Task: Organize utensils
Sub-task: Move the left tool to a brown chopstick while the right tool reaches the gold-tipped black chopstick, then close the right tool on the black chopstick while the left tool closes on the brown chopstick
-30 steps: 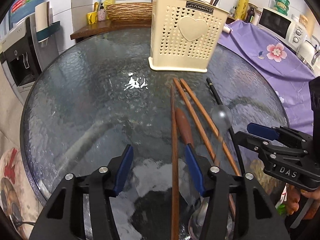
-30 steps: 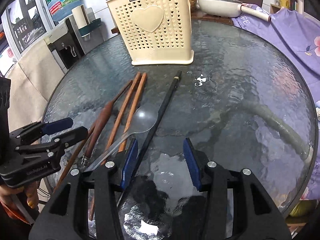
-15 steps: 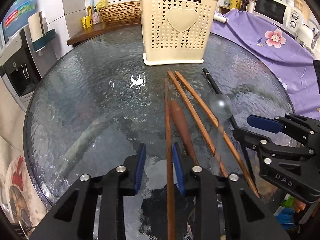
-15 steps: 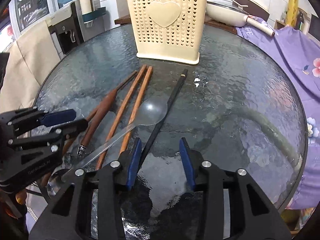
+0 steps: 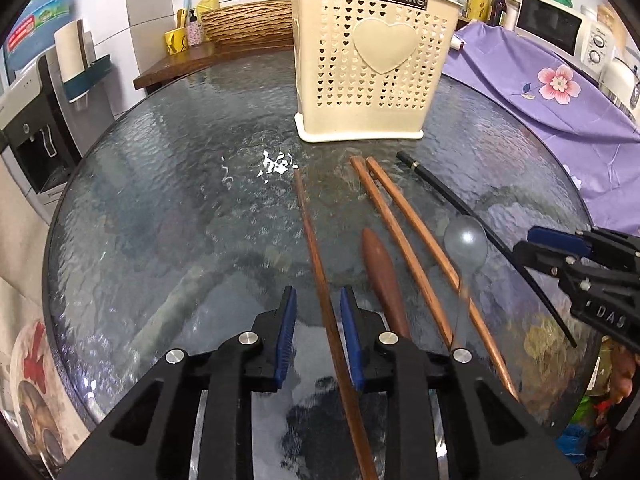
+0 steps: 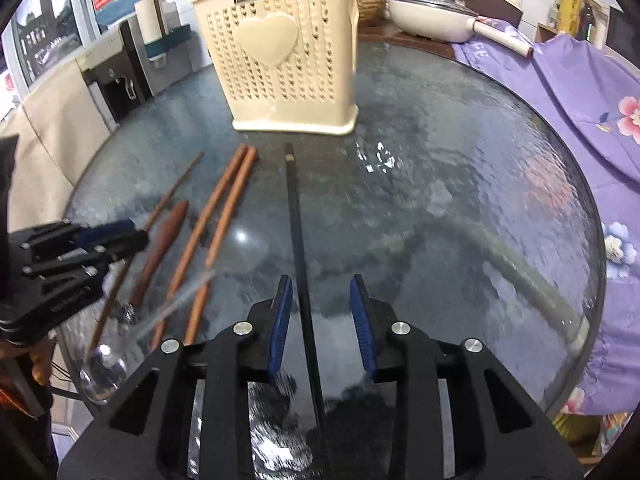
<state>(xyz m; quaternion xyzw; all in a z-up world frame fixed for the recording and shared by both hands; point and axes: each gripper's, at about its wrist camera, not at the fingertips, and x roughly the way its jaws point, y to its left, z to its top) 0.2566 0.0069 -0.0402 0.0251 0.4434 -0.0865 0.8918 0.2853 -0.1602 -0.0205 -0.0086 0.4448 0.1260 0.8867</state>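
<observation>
A cream perforated holder (image 5: 372, 60) (image 6: 280, 60) stands upright at the back of the round glass table (image 5: 160, 200). In front of it lie a single brown chopstick (image 5: 312, 240), a wooden-handled utensil (image 5: 380, 268), a pair of brown chopsticks (image 5: 400, 232), a clear spoon (image 5: 466, 240) and a black chopstick (image 6: 294, 208). My left gripper (image 5: 318, 312) straddles the single brown chopstick; its jaws are narrow, with a gap at the left pad. My right gripper (image 6: 322, 300) straddles the black chopstick, and its jaws are closing with space on both sides. Each gripper shows in the other's view (image 5: 526, 243) (image 6: 134, 232).
A purple flowered cloth (image 5: 540, 92) covers the surface to the right, with a microwave (image 5: 552, 24) behind it. A water dispenser (image 5: 36, 136) stands left of the table. A wicker basket (image 5: 248, 20) and a white pan (image 6: 428, 20) sit behind the holder.
Both grippers' jaws have narrowed. The right gripper shifted right, so the black chopstick now lies between its pads instead of at the left pad. The left stays over the single brown chopstick.
</observation>
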